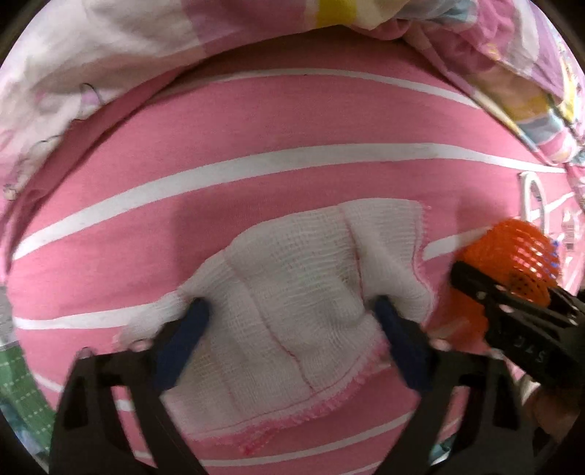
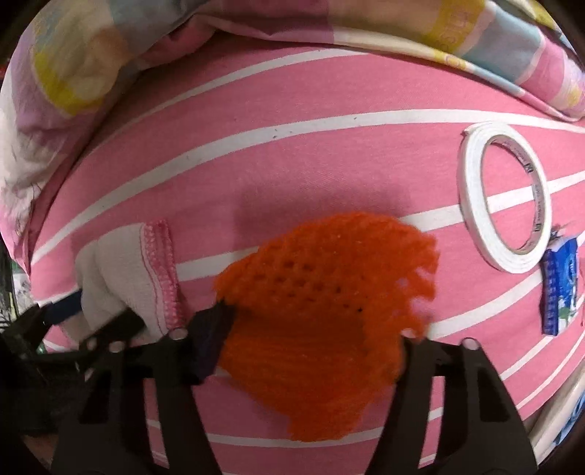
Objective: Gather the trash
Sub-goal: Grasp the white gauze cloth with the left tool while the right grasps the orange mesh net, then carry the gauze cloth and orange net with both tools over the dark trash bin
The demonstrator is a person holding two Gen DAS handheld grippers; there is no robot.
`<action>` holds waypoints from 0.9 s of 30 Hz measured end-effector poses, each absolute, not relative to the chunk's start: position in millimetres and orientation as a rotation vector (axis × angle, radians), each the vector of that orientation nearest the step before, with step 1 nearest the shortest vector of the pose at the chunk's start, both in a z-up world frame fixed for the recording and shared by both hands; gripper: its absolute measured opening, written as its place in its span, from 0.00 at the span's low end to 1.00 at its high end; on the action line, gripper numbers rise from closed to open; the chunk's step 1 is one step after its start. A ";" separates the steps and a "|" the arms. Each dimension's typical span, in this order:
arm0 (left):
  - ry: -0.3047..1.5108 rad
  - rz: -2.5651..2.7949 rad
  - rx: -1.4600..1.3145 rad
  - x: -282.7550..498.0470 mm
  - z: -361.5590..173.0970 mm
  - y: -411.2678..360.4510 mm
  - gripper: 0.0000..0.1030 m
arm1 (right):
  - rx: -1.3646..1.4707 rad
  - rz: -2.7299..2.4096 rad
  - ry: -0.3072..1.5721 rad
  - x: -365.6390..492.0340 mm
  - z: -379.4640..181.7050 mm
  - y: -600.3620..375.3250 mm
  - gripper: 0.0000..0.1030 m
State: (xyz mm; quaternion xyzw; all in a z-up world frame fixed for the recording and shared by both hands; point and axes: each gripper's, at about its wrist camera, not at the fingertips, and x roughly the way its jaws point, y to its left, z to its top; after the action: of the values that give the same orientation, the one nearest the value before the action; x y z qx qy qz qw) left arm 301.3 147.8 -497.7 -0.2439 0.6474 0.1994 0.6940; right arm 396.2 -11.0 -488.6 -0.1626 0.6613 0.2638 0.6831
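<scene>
A white gauze cloth with pink stitched edges (image 1: 292, 296) lies on the pink striped bed sheet (image 1: 292, 120). My left gripper (image 1: 292, 310) is wide open around it, blue-padded fingers (image 1: 190, 329) pressing into the cloth on both sides. An orange foam fruit net (image 2: 321, 303) lies between the fingers of my right gripper (image 2: 314, 329), which is open around it. The net (image 1: 512, 255) and right gripper show at the right in the left wrist view; the cloth (image 2: 128, 270) shows at the left in the right wrist view.
A white tape roll (image 2: 504, 204) and a small blue wrapper (image 2: 559, 292) lie on the sheet to the right. A crumpled colourful quilt (image 2: 475, 29) borders the far side. A pale pillow (image 1: 73, 65) lies far left.
</scene>
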 end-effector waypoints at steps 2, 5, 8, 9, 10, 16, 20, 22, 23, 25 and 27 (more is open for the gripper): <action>1.449 0.448 -0.546 304.3 -496.0 145.0 0.60 | -0.363 0.603 1.486 394.9 -485.3 -15.2 0.38; 1.467 0.429 -0.550 310.3 -491.5 140.8 0.31 | -0.357 0.619 1.496 393.5 -479.8 -19.1 0.26; 1.475 0.376 -0.566 315.4 -488.5 140.3 0.14 | -0.329 0.626 1.504 398.3 -473.0 -21.7 0.18; 1.473 0.359 -0.567 317.9 -484.8 139.3 0.14 | -0.317 0.632 1.509 398.6 -468.4 -24.3 0.18; 1.468 0.349 -0.566 319.5 -480.2 139.1 0.14 | -0.311 0.641 1.510 397.9 -461.9 -26.1 0.17; 1.428 0.330 -0.554 323.6 -432.2 132.5 0.13 | -0.271 0.678 1.464 394.2 -399.3 -46.8 0.17; 1.386 0.306 -0.546 320.7 -375.3 123.9 0.13 | -0.218 0.690 1.424 404.6 -341.8 -67.2 0.17; 1.360 0.287 -0.530 324.1 -338.2 125.7 0.13 | -0.196 0.702 1.386 407.1 -306.4 -77.7 0.16; 1.349 0.279 -0.522 320.7 -321.8 125.6 0.13 | -0.186 0.707 1.368 404.7 -286.0 -82.0 0.16; 1.327 0.261 -0.505 317.3 -284.0 118.1 0.13 | -0.162 0.709 1.330 395.5 -249.6 -87.3 0.16; 1.304 0.238 -0.488 309.1 -246.7 113.3 0.13 | -0.133 0.706 1.289 381.7 -214.4 -91.4 0.16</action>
State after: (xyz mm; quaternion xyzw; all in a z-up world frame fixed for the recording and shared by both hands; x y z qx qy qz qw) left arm 309.1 113.3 -246.7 -0.2243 0.5992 0.1092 0.7607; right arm 381.7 -91.4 -214.4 -0.0605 0.5875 0.3220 0.7399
